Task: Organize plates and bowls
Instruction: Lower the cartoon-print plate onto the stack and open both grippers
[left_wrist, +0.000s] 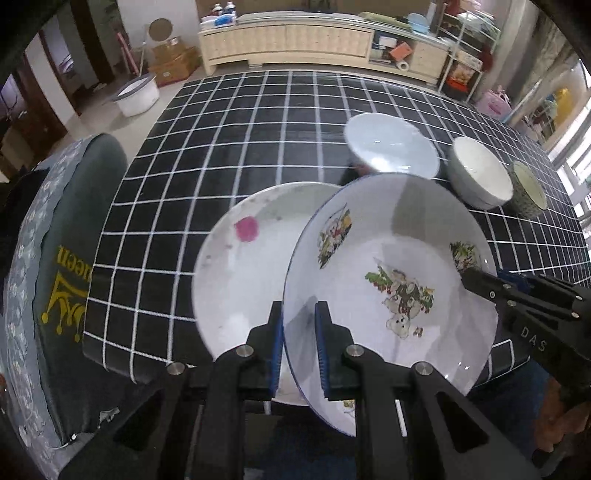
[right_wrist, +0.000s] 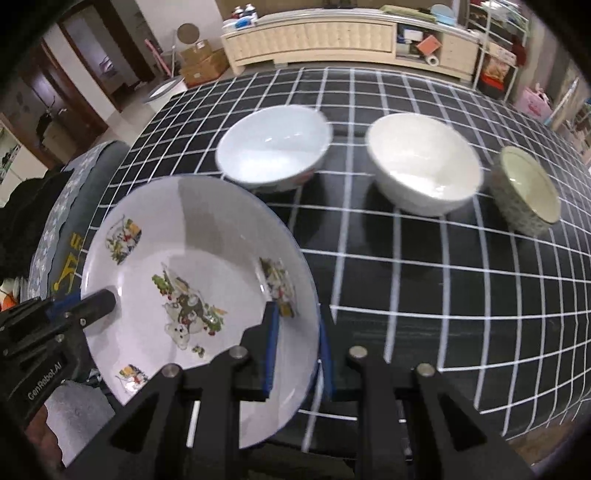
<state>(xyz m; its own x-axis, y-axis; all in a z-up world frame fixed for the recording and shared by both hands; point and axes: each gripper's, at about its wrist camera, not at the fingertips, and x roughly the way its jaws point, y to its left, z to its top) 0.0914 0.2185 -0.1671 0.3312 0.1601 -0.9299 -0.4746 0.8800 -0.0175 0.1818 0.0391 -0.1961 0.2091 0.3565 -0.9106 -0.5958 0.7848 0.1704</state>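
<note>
One pink-spotted plate (left_wrist: 240, 258) appears left-wrist only.

My left wrist view looks steeply down along the left tool (left_wrist: 299, 343) from close above the near edge of the table (left_wrist: 258, 122), facing the far cabinet (left_wrist: 288, 40). My right wrist view looks the same way past the right tool (right_wrist: 297, 350). Both share the cartoon-printed plate (left_wrist: 391, 280) (right_wrist: 192, 280) and three bowls.
</note>
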